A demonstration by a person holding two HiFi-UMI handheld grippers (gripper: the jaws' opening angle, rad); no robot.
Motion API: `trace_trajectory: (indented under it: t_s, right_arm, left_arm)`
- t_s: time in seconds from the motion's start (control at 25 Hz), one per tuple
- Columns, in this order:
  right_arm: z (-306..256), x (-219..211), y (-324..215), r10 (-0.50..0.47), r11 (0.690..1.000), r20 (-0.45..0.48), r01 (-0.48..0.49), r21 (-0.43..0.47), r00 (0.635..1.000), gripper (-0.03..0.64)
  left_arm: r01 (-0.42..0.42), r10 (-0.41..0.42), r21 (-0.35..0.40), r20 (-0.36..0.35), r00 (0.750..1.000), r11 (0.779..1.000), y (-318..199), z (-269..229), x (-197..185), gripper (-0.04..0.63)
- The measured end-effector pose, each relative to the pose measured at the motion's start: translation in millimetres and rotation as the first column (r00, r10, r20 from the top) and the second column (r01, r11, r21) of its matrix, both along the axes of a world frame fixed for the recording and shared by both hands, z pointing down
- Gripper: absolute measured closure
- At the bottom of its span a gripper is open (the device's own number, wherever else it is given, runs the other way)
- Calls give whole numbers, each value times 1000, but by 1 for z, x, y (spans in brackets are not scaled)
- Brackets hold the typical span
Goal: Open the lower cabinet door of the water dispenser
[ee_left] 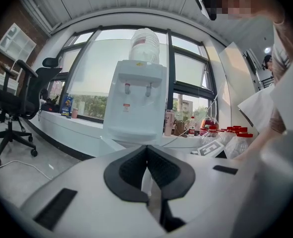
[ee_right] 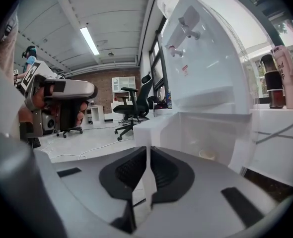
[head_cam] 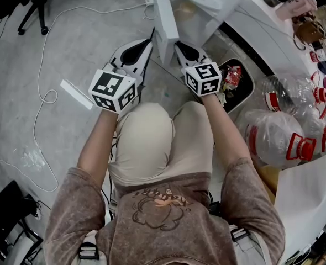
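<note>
The head camera is looking steeply down; both gripper cameras are facing level, closely sharing the water dispenser [ee_left: 136, 103] at twelve o'clock.

My right tongs [ee_right: 147, 155] are clamped on the thin white edge of the open lower cabinet door [ee_right: 142, 133]; the water dispenser [ee_right: 206, 68] rises at one o'clock.

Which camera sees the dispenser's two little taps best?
The left gripper view: both taps face it squarely, side by side. The right gripper view shows them only from the side. The head view shows neither.
</note>
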State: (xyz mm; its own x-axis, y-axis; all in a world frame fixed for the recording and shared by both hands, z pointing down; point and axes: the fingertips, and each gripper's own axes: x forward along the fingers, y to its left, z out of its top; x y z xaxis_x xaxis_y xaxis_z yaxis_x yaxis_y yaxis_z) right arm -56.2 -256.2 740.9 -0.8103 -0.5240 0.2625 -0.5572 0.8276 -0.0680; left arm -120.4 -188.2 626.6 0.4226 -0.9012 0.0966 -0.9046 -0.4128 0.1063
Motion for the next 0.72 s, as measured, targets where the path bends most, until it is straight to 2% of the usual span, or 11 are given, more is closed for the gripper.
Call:
trace_trajectory:
  t_s: [0.2,0.72]
  right_arm:
    - [1,-22,10,-52,999,4,52,-5,999,607]
    - [1,-93,31,-196,981,34,196,-13,980,609]
  left_arm:
    - [39,-39,-2,0,999,999,8,0,-17,578]
    - [149,-149,-15,-1,989,989,25,2,-68,578]
